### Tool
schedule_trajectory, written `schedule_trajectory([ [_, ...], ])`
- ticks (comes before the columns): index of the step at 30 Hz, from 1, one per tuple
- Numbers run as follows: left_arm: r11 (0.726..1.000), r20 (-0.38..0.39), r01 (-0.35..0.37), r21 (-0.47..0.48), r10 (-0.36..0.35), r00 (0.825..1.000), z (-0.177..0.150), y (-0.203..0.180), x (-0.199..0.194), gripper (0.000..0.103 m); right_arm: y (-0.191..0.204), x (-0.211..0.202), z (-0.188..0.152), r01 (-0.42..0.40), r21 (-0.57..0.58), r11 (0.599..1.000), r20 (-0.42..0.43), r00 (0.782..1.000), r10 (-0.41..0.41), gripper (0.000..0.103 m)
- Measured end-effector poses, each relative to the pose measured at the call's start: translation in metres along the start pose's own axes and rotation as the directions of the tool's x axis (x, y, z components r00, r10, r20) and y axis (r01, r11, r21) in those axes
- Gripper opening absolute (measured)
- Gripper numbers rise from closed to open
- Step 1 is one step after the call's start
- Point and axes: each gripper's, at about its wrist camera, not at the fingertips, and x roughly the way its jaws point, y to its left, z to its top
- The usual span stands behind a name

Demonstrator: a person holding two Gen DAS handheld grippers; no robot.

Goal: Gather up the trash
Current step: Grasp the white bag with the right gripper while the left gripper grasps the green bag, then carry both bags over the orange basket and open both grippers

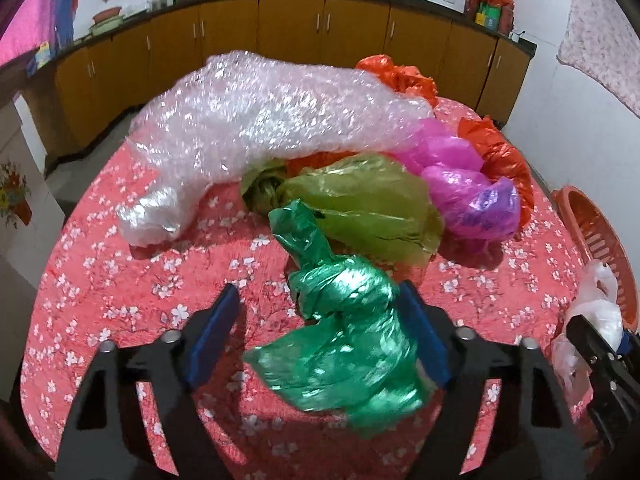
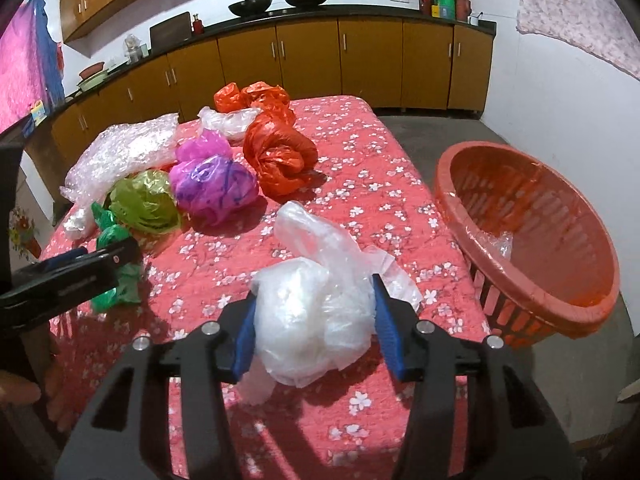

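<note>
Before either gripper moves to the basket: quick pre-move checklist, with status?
1. Right gripper closed on the crumpled clear white plastic bag: ok, blue pads press both sides.
2. Left gripper gripping the knotted shiny green plastic bag: not ok, only one pad touches; the other stands clear.
3. Round orange slotted plastic basket open to receive: ok, beside the bed, mouth tilted towards it.
4. Basket has room: ok, only a bit of clear plastic inside.
5. Green bag free of the olive-yellow plastic bag: cannot tell, they overlap.
</note>
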Motion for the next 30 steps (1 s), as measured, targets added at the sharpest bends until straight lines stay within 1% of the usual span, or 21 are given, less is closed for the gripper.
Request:
schedule_trajectory([
  [2, 1.000, -0.012, 0.012, -0.003, -0.012, 1.000, 0.000, 0.002, 0.003, 0.058, 0.000, 0.000, 0.000, -0.003, 0.002, 1.000, 0.001, 1.000, 0.003, 0.050],
  [3, 1.000, -0.014, 0.015, 0.000, -0.015, 1.000, 0.000, 0.004, 0.003, 0.055, 0.000, -0.001, 0.000, -0.004, 0.003, 1.000, 0.001, 1.000, 0.004, 0.050],
  [4, 1.000, -0.009, 0.013, 0.006, -0.013, 1.000, -0.001, 0.004, 0.002, 0.049, 0.000, -0.001, -0.001, -0.005, 0.004, 1.000, 0.001, 1.000, 0.005, 0.050],
  [5, 1.000, -0.008, 0.024, 0.011, -0.023, 1.000, -0.001, 0.005, 0.001, 0.045, 0.000, -0.002, 0.000, -0.006, 0.005, 1.000, 0.001, 1.000, 0.006, 0.050],
  [8, 0.999, -0.003, 0.047, 0.008, -0.047, 0.999, -0.003, 0.010, -0.003, 0.041, -0.001, -0.004, 0.001, -0.009, 0.011, 1.000, 0.005, 1.000, 0.009, 0.050],
  [11, 0.997, 0.013, 0.074, 0.013, -0.074, 0.997, -0.007, 0.014, -0.011, 0.041, -0.003, -0.009, 0.003, -0.016, 0.019, 1.000, 0.017, 1.000, 0.016, 0.050],
  [15, 0.994, 0.053, 0.101, 0.033, -0.103, 0.993, -0.012, 0.018, -0.031, 0.041, -0.007, -0.016, 0.007, -0.019, 0.030, 0.999, 0.037, 0.999, 0.018, 0.050],
  [19, 0.989, 0.085, 0.138, 0.047, -0.141, 0.986, -0.009, 0.012, -0.048, 0.041, -0.013, -0.023, 0.010, -0.018, 0.046, 0.999, 0.057, 0.998, 0.015, 0.050],
  [24, 0.977, 0.132, 0.185, 0.104, -0.198, 0.971, 0.000, -0.011, -0.070, 0.041, -0.028, -0.031, 0.014, -0.004, 0.067, 0.998, 0.079, 0.997, -0.001, 0.050],
  [30, 0.960, 0.150, 0.237, 0.151, -0.259, 0.954, 0.015, -0.048, -0.076, 0.041, -0.056, -0.042, 0.017, 0.040, 0.107, 0.993, 0.106, 0.993, -0.051, 0.050],
])
